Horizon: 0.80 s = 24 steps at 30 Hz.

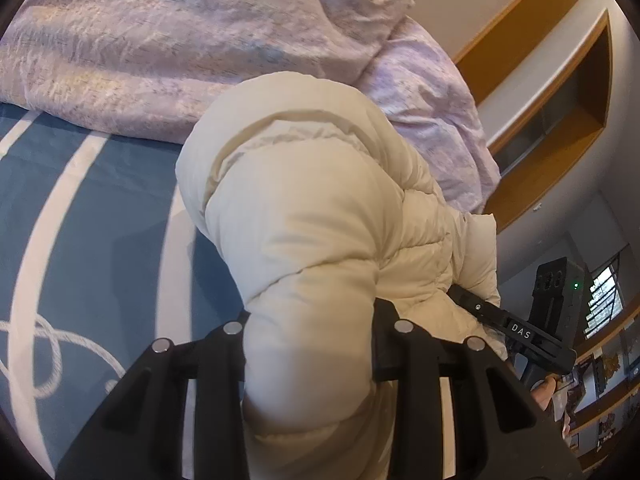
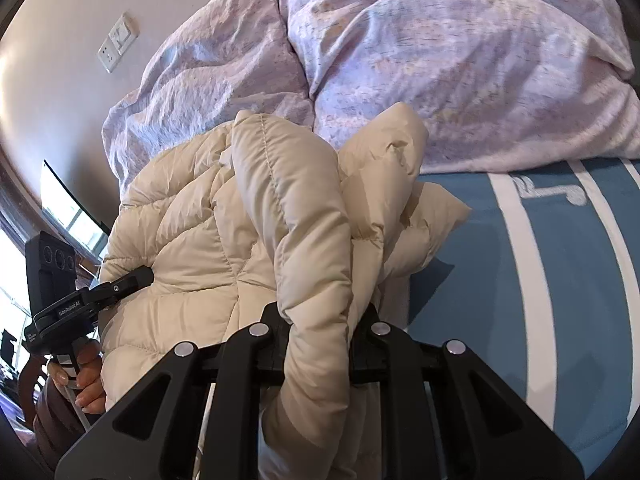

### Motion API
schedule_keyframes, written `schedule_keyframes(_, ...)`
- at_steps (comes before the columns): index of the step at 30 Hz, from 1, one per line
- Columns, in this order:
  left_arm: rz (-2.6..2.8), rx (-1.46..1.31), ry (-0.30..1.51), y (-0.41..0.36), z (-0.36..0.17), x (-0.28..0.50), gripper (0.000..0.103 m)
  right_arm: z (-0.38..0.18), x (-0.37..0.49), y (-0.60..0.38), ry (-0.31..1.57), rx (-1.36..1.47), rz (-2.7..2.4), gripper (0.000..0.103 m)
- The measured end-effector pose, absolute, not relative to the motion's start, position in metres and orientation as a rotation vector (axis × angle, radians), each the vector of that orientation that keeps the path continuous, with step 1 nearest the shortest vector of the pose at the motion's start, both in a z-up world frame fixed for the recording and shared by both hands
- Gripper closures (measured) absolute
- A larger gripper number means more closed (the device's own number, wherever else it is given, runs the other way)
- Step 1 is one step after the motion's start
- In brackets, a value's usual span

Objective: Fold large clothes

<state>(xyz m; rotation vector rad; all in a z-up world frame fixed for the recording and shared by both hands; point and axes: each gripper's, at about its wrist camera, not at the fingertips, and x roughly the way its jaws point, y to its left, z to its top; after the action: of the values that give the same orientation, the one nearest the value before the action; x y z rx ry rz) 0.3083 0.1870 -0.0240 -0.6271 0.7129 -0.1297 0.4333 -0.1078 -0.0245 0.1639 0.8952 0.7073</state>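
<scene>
A cream puffer jacket (image 1: pixel 300 200) hangs bunched above the bed, held up from two sides. My left gripper (image 1: pixel 310 320) is shut on a thick padded fold that fills the gap between its fingers. In the right wrist view, my right gripper (image 2: pixel 324 316) is shut on another quilted fold of the jacket (image 2: pixel 192 240). Each gripper shows in the other's view: the right one (image 1: pixel 516 332) at the jacket's right edge, the left one (image 2: pixel 132 280) pinching its left side, with a person's hand (image 2: pixel 88 380) on the handle. The jacket's lower part is hidden behind the grippers.
A crumpled lilac duvet (image 1: pixel 180 40) (image 2: pixel 440 60) lies heaped behind the jacket. Below is a blue bedsheet (image 1: pixel 100 220) (image 2: pixel 540 260) with white stripes. Wooden wall shelves (image 1: pixel 560 120) stand to the right, and a wall socket (image 2: pixel 118 40) sits on the left.
</scene>
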Motion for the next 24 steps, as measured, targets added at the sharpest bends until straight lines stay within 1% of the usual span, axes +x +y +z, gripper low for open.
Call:
schedule_keyframes(7, -0.086, -0.611, 0.722, 0.21, -0.03, 0.322, 0.068, -0.041, 0.447, -0.081, 0.905, 0.128, 0.694, 0.086)
schedule_keyframes(14, -0.066, -0.599, 0.742, 0.219, -0.042, 0.336, 0.067, -0.053, 0.457, -0.075, 0.936, 0.131, 0.674, 0.086)
schedule_keyframes(24, -0.049, -0.613, 0.75, 0.227, -0.058, 0.344, 0.061, -0.07, 0.46, -0.068, 0.966, 0.112, 0.65, 0.083)
